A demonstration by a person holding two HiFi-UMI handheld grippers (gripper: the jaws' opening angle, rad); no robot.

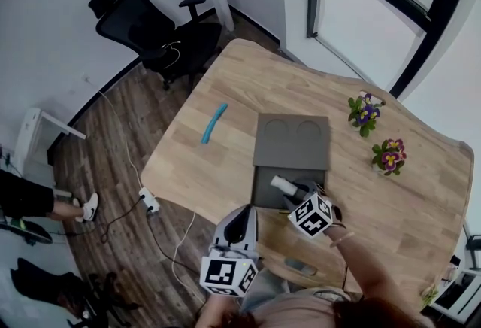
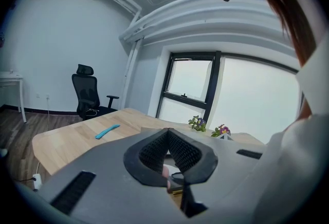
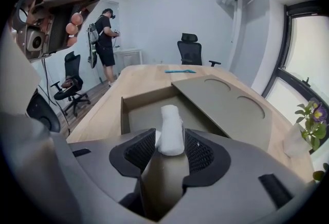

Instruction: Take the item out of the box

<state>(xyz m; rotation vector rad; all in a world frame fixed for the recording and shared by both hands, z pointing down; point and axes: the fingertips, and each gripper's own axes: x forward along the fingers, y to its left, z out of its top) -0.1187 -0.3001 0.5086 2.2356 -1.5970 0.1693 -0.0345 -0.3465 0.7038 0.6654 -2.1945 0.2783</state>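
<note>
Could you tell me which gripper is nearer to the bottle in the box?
Right. The right gripper has the bottle between its jaws; the left gripper hangs outside the box.

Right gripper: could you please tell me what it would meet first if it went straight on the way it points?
The right gripper would meet the white item first: it already sits between the open jaws, inside the box. Past it probably comes the box floor.

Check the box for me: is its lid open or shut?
Open. The lid is folded right back beyond the box, its inner face with two round recesses turned up, and the white item inside is exposed.
</note>
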